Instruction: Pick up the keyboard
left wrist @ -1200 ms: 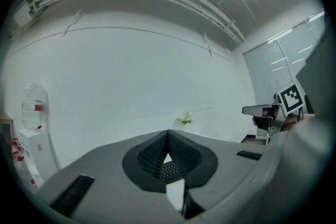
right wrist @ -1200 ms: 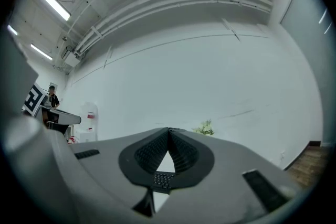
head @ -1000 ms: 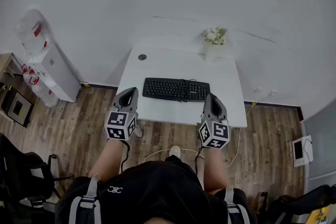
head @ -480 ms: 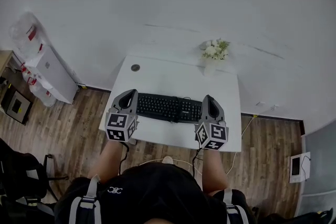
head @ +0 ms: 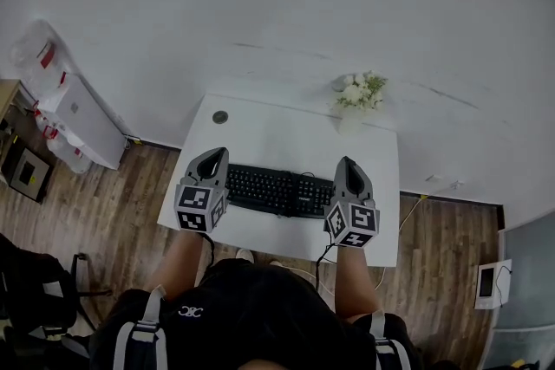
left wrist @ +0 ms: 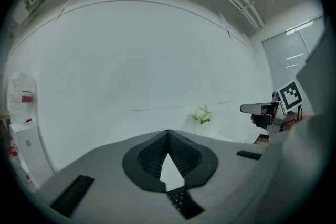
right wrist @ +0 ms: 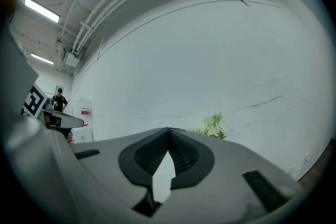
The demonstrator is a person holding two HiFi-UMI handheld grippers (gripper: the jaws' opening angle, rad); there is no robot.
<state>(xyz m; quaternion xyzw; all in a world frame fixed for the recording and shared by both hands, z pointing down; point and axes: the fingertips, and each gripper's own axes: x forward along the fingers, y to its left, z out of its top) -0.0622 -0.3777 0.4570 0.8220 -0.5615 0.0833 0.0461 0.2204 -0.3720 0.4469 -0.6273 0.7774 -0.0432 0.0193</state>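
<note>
A black keyboard lies across the near half of the white table. My left gripper hangs over the keyboard's left end, and my right gripper over its right end. Both point toward the wall. In the left gripper view the left gripper is shut with its tips together and nothing between them; a few keys show below the pads. In the right gripper view the right gripper is shut and empty too. I cannot tell whether either gripper touches the keyboard.
A white vase of flowers stands at the table's back right corner. A small dark round thing lies at the back left. A white cabinet stands on the wooden floor to the left. The wall is close behind the table.
The person has stepped up to the table. Both grippers have gone forward from the table's near edge to above the keyboard's two ends. Their jaws have stayed shut.
</note>
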